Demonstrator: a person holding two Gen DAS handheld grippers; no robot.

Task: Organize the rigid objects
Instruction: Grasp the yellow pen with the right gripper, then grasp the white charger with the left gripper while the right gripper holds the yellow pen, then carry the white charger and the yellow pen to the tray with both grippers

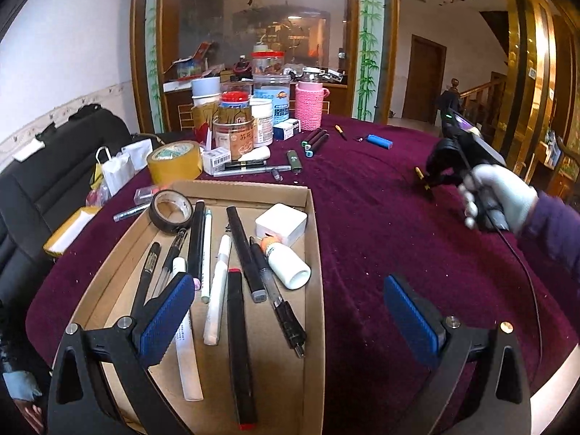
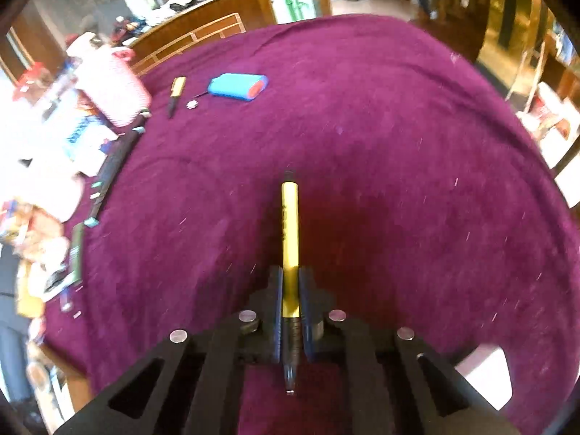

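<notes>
My right gripper point(image 2: 290, 282) is shut on a yellow pen point(image 2: 290, 224) with a black tip, which lies along its fingers just above the purple tablecloth point(image 2: 398, 145). The left wrist view shows that gripper point(image 1: 433, 177) at the right, in a white-gloved hand point(image 1: 507, 199). My left gripper point(image 1: 290, 311) hangs open over the near right corner of a cardboard tray point(image 1: 253, 190), with nothing between its blue pads point(image 1: 166, 319). In the tray lie several pens and markers, a dark tape roll point(image 1: 171, 211), a white charger block point(image 1: 281, 223) and a white bottle point(image 1: 288, 262).
On the cloth lie a blue battery pack point(image 2: 237, 87), a small yellow-black pen point(image 2: 176, 94), a few dark markers point(image 1: 315, 141) and a green lighter point(image 1: 294, 161). Jars, a pink knitted jar point(image 1: 309, 105) and a yellow tape roll point(image 1: 174, 163) crowd the far left behind the tray.
</notes>
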